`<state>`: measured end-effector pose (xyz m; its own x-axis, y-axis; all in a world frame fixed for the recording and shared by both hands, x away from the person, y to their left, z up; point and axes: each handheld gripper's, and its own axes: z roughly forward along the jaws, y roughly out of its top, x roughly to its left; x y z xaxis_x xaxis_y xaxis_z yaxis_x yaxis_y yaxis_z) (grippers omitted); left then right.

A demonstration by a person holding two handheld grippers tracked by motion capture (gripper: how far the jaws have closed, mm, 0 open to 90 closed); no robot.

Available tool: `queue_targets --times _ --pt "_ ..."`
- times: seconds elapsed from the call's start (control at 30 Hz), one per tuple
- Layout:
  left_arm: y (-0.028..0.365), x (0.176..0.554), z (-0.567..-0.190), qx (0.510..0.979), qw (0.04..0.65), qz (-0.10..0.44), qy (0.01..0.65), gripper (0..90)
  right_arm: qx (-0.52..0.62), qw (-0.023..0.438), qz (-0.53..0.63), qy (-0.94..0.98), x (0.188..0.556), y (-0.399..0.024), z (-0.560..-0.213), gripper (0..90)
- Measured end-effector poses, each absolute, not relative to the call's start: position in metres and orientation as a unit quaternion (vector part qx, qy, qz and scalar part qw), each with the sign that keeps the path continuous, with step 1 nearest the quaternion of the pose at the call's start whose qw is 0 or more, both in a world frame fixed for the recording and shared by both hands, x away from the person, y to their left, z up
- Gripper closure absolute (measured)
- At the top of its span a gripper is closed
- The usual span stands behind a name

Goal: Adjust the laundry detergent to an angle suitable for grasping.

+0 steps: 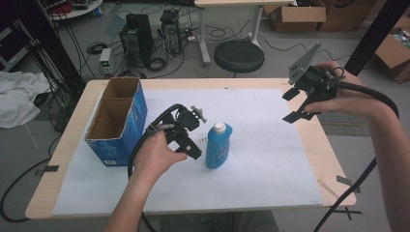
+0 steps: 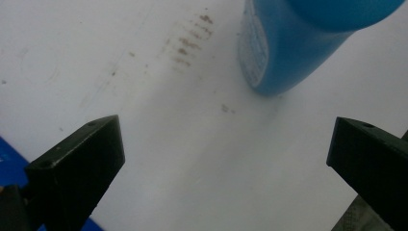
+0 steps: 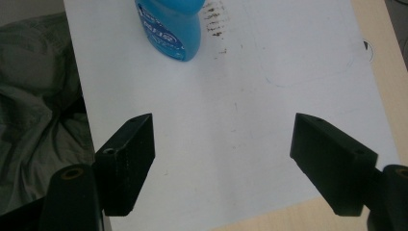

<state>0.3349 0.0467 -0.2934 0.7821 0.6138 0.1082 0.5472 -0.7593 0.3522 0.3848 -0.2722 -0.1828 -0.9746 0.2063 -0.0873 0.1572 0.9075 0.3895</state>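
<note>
One blue bottle (image 1: 218, 145) stands (upright) beside one two-compartment box (image 1: 117, 121).

Left tool (image 1: 193, 145) low, right tool (image 1: 296, 104) raised, both jaws apart.

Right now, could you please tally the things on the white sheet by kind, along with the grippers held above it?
Blue bottles with a white cap: 1, the bottle, standing upright.
Blue cardboard boxes: 1, the box, open at the top, with two compartments.
Black grippers: 2, the left gripper and the right gripper, both open.
Total: 4
</note>
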Motion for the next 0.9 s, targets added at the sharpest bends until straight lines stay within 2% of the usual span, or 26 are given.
queue_targets --times 0.9 --pt "0.010 0.328 -0.308 0.912 0.216 0.112 0.330 0.1 0.098 0.062 0.206 0.972 0.385 -0.281 -0.187 24.0"
